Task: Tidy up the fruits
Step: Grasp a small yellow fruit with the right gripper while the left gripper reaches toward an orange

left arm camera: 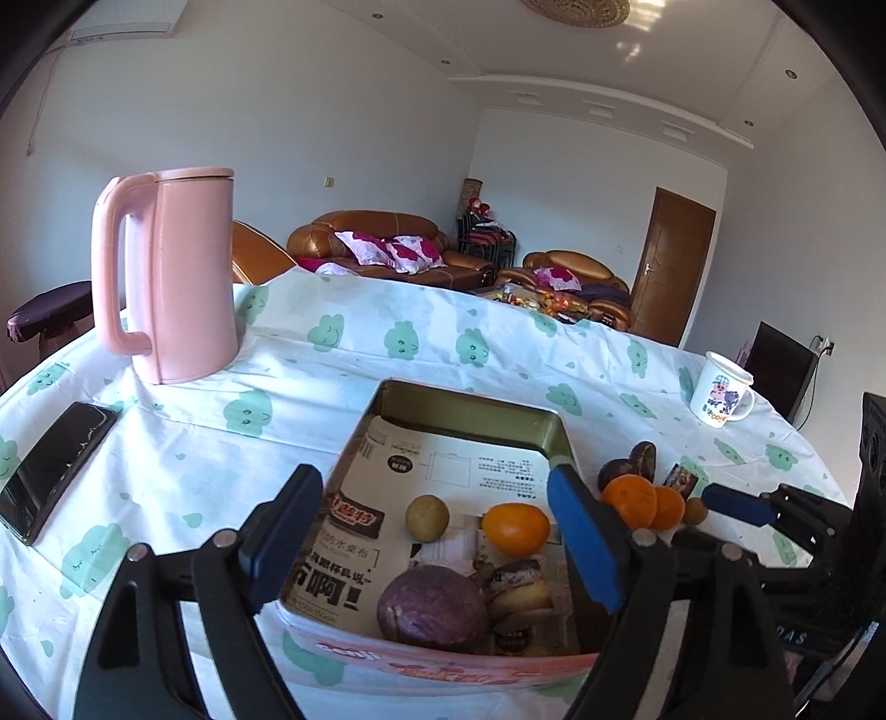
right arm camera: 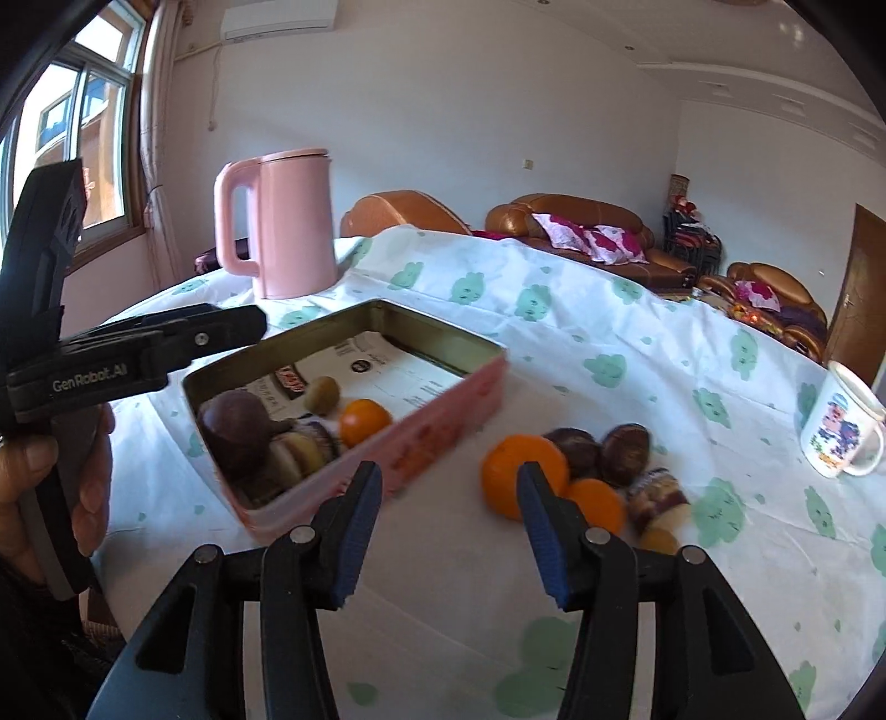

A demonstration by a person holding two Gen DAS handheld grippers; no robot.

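Between the spread, empty fingers of the left gripper [left arm camera: 426, 531], the tin [left arm camera: 470, 426] holds a passion fruit [left arm camera: 432, 606], an orange [left arm camera: 516, 529] and a small yellowish fruit [left arm camera: 426, 516], its long axis running ahead; the right gripper [right arm camera: 443, 531] is parted, empty.

White plastered walls [left arm camera: 343, 127], white stepped ceiling with recessed spotlights [left arm camera: 609, 61], glossy brown leather sofa [left arm camera: 382, 243] with pink-and-white floral cushions [left arm camera: 387, 250], brown wooden door [left arm camera: 673, 266], sunlit wood-framed window [right arm camera: 83, 127], white wall air conditioner [right arm camera: 279, 19]
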